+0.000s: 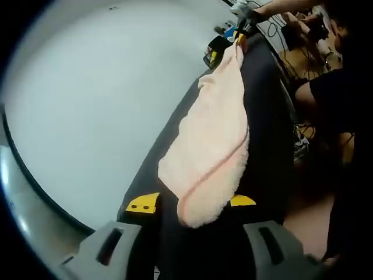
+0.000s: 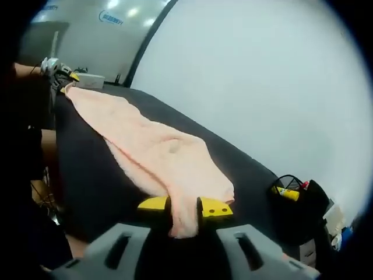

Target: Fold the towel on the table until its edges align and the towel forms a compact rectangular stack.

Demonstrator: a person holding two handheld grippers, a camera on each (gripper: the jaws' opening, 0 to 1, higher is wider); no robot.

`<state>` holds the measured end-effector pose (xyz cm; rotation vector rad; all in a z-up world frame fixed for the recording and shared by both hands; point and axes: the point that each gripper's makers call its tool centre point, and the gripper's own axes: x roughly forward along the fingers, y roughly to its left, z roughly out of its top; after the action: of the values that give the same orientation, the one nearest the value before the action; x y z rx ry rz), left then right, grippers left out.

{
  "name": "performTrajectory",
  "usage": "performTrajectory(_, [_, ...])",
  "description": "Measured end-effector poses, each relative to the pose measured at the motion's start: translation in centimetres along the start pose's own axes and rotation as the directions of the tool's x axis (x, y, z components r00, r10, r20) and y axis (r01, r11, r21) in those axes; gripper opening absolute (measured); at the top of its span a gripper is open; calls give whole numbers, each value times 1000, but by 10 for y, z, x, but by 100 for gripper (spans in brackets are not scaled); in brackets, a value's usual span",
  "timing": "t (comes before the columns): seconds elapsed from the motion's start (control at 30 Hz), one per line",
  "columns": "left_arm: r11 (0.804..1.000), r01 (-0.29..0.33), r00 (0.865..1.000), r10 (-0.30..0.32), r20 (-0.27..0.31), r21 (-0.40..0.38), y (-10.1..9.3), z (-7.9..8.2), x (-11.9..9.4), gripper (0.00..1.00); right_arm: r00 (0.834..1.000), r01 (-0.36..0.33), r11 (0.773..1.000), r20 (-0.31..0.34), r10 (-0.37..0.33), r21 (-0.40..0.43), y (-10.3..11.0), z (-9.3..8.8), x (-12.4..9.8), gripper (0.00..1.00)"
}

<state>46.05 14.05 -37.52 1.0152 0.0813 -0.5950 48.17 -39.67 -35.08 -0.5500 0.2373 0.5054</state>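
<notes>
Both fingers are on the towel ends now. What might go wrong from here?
1. The towel is bunched into a narrow rope between the left gripper and right gripper, so edges may not align when folded.
2. Each grip looks to be near a tip of the cloth; a tug might slip it free.
3. It lies close to the black table's edge and could slide off.

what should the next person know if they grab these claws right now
Left claw: shut on one end of the pink towel.
Right claw: shut on the opposite end of the towel.
Towel: stretched lengthwise between the two claws over the black table, bunched into a long strip rather than spread flat.
Done: both ends gripped. No neat fold visible yet.
Left: spread it out, bring the ends together so the edges line up, then fold down to a compact rectangle on the table.
</notes>
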Motion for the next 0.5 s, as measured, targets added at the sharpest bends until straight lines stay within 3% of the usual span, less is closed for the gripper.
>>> performTrajectory(0.07, [1000,9,1000,-8,-17,29,2,3,0,41,1000,-10,1000,-2,10,-10,-1,-3,-6,18])
performTrajectory(0.17, [991,102,995,-102,-10,89,-5,11,1,42,1000,-14,999,-15,14,-42,2,-4,-15,20])
performTrajectory(0.23, [975,197,980,-200,15,100,-14,17,-3,41,999,-28,998,-34,26,-54,4,-7,-16,20])
performTrajectory(0.3, [965,258,965,-259,37,44,-11,22,-7,48,998,-3,992,-70,-6,-129,2,-12,-17,21])
performTrajectory(0.33, [960,278,959,-278,50,23,-3,20,-6,49,997,0,991,-72,-10,-133,4,-12,-16,21])
performTrajectory(0.37, [965,261,963,-262,61,16,11,18,-5,49,997,-2,990,-70,-8,-140,10,-10,-15,21])
performTrajectory(0.43, [966,260,964,-260,63,13,16,31,-13,49,996,27,984,-77,-42,-178,7,-12,-12,22])
performTrajectory(0.5, [956,293,953,-294,68,28,16,30,-9,53,994,63,982,-72,-77,-179,5,-12,-7,22])
